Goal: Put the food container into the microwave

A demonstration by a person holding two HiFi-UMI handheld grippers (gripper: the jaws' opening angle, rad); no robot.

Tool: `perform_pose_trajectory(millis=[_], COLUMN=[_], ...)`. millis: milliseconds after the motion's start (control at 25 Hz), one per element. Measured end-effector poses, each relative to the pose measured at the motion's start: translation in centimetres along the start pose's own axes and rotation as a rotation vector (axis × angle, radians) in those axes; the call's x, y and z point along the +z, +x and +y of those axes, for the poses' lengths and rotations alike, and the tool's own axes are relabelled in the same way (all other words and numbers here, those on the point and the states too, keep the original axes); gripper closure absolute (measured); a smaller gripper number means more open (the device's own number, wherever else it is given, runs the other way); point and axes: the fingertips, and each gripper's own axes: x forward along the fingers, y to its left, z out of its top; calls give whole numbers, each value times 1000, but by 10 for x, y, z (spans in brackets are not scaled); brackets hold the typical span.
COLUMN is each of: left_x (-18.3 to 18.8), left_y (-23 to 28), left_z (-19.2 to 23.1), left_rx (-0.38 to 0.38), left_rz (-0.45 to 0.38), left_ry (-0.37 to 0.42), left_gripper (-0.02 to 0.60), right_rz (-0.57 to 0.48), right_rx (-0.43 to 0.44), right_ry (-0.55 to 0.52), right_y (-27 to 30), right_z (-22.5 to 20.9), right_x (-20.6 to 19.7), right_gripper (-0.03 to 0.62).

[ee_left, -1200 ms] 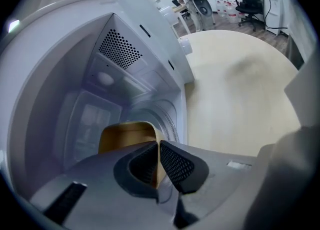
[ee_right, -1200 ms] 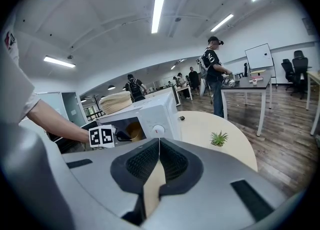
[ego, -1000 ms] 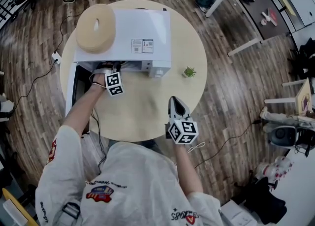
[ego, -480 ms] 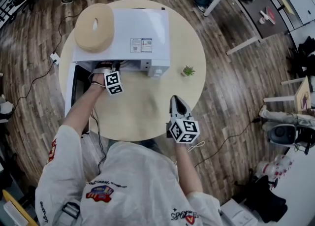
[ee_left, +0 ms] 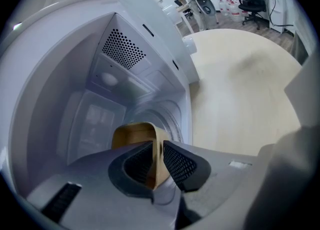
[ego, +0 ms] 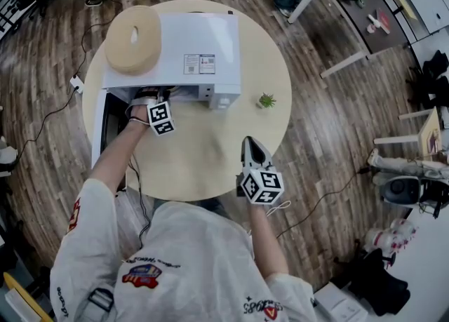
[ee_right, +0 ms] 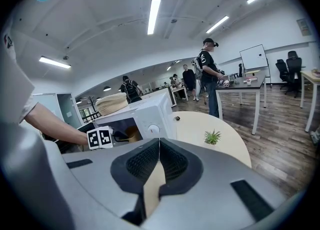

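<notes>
The food container [ee_left: 131, 135], a tan open-topped tub, sits inside the open microwave [ee_left: 125, 53] on the round table [ego: 210, 159], with one of its walls standing between the jaws of the left gripper [ee_left: 158, 149]. Those jaws have just been opening and now stand slightly apart, a thin gap showing beside the wall instead of a firm pinch. The right gripper [ee_right: 159, 149] hangs over the table's near edge, its jaws closed together with nothing between them.

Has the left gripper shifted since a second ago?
No: the left gripper stays at the microwave's open front; its jaws have just been opening, the food container's wall between them.
</notes>
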Motion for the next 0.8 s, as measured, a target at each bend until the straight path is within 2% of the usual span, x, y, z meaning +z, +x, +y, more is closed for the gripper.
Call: perform_pose_trajectory(millis=[480,800], left_x=[-4,-5], left_y=[-18,-30], left_z=[6,3], left_rx=[54,56], left_rz=[-17,-19], left_ry=[-49,-86], left_gripper=[531,569], right_rz=[2,5], right_rx=[29,54], right_ry=[-9,-20], right_y=[0,-3], right_z=[8,14], right_x=[0,2], right_gripper=[600,600])
